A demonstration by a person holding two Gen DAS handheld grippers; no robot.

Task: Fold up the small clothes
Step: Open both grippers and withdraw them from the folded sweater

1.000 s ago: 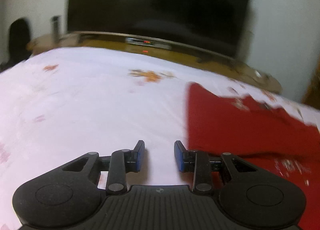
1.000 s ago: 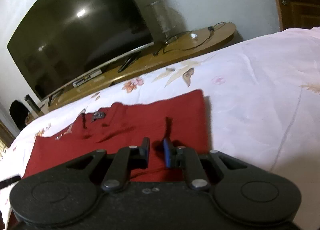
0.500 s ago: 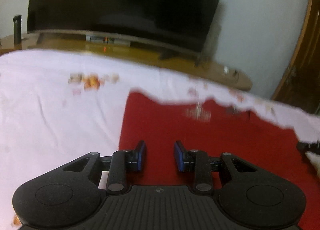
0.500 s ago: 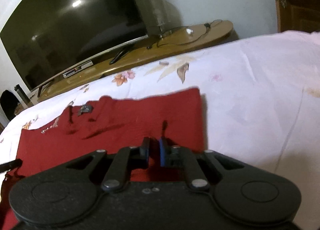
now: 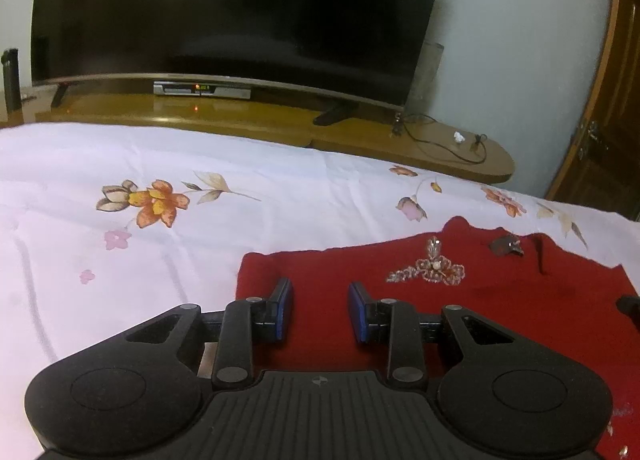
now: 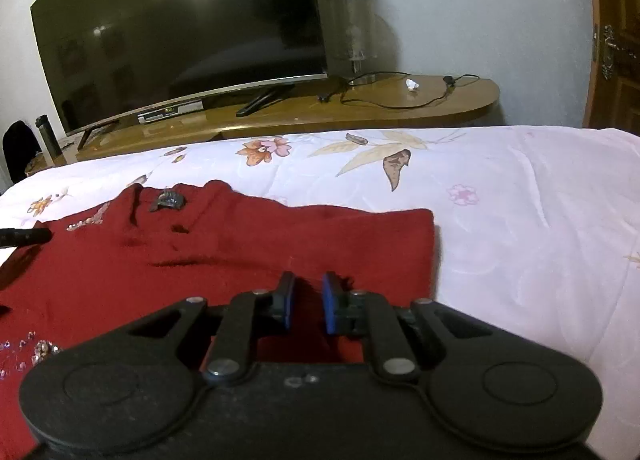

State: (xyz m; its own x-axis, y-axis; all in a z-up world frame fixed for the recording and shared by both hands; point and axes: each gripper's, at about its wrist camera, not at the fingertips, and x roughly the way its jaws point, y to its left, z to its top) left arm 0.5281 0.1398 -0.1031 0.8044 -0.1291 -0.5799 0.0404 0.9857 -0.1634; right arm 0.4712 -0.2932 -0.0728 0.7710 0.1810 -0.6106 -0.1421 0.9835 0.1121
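Both grippers hover over a red garment (image 5: pixel 500 312) on a bed (image 5: pixel 120 260); left gripper (image 5: pixel 320 312) jaws open, right gripper (image 6: pixel 308 302) jaws narrowly apart, holding nothing. Gripping the edges likely comes next.

One red garment (image 6: pixel 248 256) lies on one flowered bedsheet (image 5: pixel 120 252). Two grippers are in view, the left gripper (image 5: pixel 320 310) and the right gripper (image 6: pixel 307 302), each with two fingers. Behind stand one television (image 5: pixel 240 7), one wooden stand (image 6: pixel 360 107), one set-top box (image 5: pixel 202 89) and one glass vase (image 6: pixel 354 31). The garment bears what seem two beaded patches, though blur makes that uncertain.
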